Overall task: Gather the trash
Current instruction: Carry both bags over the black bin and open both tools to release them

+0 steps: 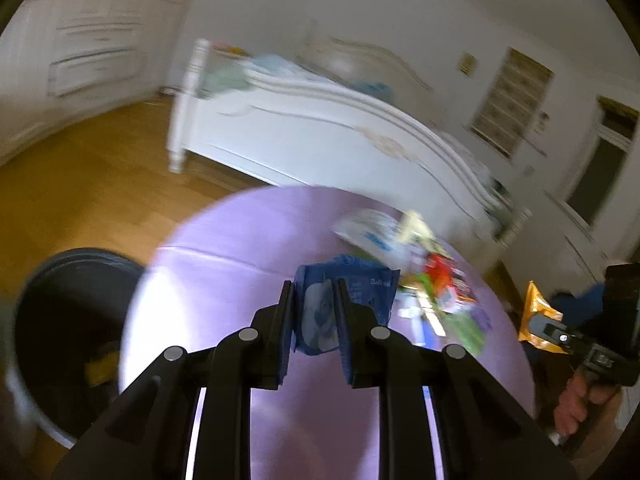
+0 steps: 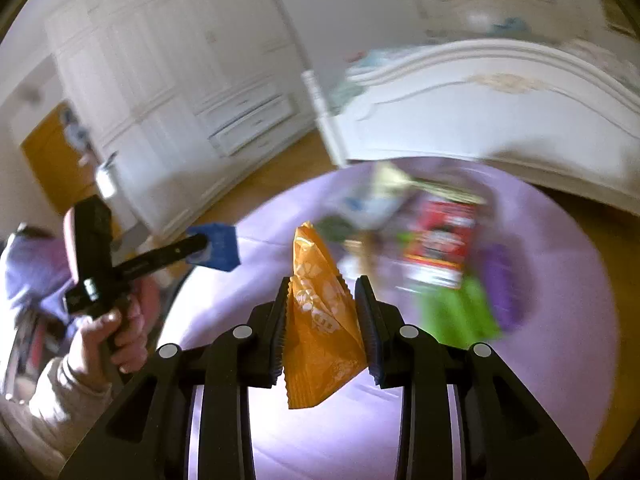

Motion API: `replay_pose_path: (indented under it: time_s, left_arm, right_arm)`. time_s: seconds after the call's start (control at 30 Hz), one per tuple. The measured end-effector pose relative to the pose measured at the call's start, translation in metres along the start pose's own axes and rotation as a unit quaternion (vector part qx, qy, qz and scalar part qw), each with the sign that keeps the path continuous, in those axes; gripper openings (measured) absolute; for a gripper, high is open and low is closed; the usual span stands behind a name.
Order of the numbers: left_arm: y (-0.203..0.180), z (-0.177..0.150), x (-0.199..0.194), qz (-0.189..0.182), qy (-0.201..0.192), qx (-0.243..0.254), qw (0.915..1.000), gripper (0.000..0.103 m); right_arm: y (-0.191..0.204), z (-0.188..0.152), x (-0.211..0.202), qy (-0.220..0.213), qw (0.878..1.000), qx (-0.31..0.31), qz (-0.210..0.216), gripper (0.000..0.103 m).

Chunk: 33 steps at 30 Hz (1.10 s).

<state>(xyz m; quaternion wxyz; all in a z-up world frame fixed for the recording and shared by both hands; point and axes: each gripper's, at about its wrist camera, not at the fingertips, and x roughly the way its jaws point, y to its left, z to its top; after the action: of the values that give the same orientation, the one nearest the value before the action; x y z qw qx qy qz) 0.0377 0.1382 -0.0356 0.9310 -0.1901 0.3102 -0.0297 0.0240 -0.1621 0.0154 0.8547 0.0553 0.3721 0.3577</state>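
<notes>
My left gripper (image 1: 314,286) is shut on a blue wrapper (image 1: 320,320) and holds it above the round purple table (image 1: 224,280). The left gripper also shows in the right wrist view (image 2: 208,246) with the blue wrapper (image 2: 220,246). My right gripper (image 2: 322,284) is shut on an orange snack bag (image 2: 320,320) above the table (image 2: 560,320). The orange bag also shows at the right of the left wrist view (image 1: 536,316). A pile of wrappers (image 1: 424,276) lies on the far side of the table, including a red packet (image 2: 440,240) and a green one (image 2: 456,312).
A dark round trash bin (image 1: 68,328) stands on the wooden floor left of the table. A white bed (image 1: 320,136) stands behind the table. White wardrobes (image 2: 168,80) line the far wall. Both views are blurred by motion.
</notes>
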Motion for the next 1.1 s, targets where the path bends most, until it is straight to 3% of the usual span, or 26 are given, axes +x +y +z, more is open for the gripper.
replay_pose_path:
  time_s: [0.27,0.47,0.73,1.1]
  left_arm:
    - [0.075,-0.011,-0.047,0.085,-0.026,-0.034,0.9954,0.020]
    - [0.113,-0.021,-0.065,0.120,-0.037,-0.061,0.9901,0.020]
    - [0.143,-0.030,-0.066,0.136,-0.034,-0.085,0.9864,0.020]
    - [0.169,-0.043,-0.056,0.158,-0.018,-0.106,0.9815,0.021]
  right_arm:
    - [0.088,0.021,0.071,0.051,0.995,-0.060,0.063,0.032]
    - [0.139,0.033,0.122,0.082,0.989,-0.083,0.093,0.032]
    - [0.192,0.040,0.186,0.120,0.982,-0.097,0.113,0.032]
    - [0.254,0.031,0.269,0.167,0.968,-0.160,0.097,0.032]
